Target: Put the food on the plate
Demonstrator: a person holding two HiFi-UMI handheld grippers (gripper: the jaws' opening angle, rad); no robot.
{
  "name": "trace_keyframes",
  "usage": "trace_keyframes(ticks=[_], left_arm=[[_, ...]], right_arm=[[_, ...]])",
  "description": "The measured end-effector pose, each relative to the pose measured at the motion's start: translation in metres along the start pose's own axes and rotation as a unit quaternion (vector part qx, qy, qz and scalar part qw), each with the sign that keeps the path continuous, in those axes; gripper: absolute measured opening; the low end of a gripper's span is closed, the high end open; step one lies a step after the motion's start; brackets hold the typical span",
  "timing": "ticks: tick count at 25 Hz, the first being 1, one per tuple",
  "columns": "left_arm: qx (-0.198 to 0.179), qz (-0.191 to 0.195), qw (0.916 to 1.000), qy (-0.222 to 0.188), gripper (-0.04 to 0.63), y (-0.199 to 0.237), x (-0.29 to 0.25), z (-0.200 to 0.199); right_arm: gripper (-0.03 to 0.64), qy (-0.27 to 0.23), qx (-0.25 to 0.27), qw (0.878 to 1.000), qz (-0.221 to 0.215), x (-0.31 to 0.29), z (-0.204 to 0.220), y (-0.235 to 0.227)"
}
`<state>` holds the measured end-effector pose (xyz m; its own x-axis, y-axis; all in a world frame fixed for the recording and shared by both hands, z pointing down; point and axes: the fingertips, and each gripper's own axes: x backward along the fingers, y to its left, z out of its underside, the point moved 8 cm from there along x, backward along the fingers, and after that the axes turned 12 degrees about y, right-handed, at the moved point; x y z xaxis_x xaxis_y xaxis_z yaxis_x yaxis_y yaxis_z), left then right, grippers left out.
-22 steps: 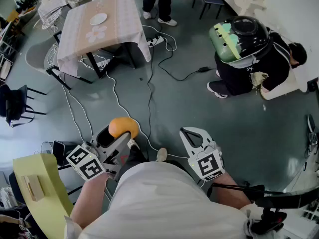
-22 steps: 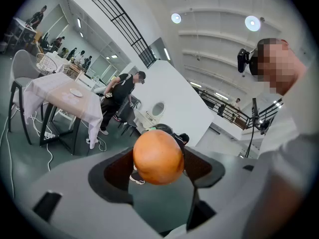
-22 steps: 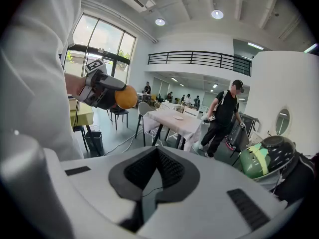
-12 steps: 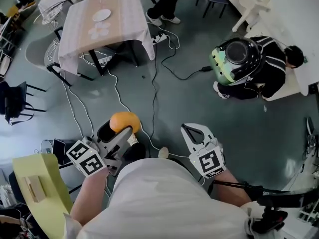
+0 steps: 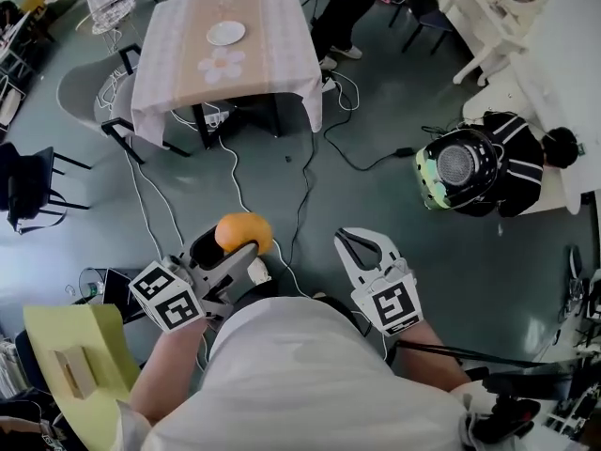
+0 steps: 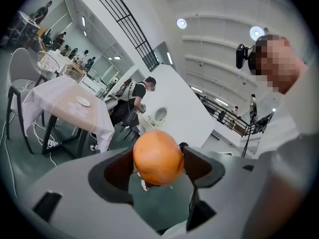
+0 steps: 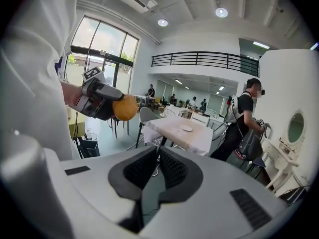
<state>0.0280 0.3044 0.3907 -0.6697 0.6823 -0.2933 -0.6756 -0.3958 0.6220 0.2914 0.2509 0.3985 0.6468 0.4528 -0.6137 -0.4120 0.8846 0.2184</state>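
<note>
Open floor (image 5: 394,214) fills mid-frame up to the counter (image 5: 178,78) at upper left. Cables (image 5: 304,181) trail across it. A grey chair (image 5: 77,90) crowds the counter's left side, and a crouching person (image 5: 498,163) blocks the right.

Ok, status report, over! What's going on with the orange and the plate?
Left gripper shut on the orange. Right gripper shut, empty. Plate bare on the far table. Cables lie between.

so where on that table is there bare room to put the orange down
The table is mostly bare: the near stretch from the flower print to the front edge, and both sides of the white plate, which looks empty. Crowding is lower down: cables trail toward the table legs, and a grey chair stands at its left.
</note>
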Motion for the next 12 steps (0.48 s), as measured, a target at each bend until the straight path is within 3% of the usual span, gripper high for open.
trace_keyframes(ticks=[2,4,12], left_arm=[[0.006,0.003,1.0,-0.002,0.327,0.02,0.012,-0.008],[0.009,0.007,0.9999,-0.003,0.327,0.037,0.023,-0.014],[0.024,0.008,0.9993,-0.027,0.327,0.091,0.054,-0.034]], right_arm=[[0.024,-0.002,-0.002,1.0,-0.002,-0.02,-0.019,0.004],[0.082,-0.001,-0.002,1.0,-0.005,-0.037,-0.034,0.009],[0.087,0.02,0.03,0.999,-0.02,-0.089,-0.087,0.02]])
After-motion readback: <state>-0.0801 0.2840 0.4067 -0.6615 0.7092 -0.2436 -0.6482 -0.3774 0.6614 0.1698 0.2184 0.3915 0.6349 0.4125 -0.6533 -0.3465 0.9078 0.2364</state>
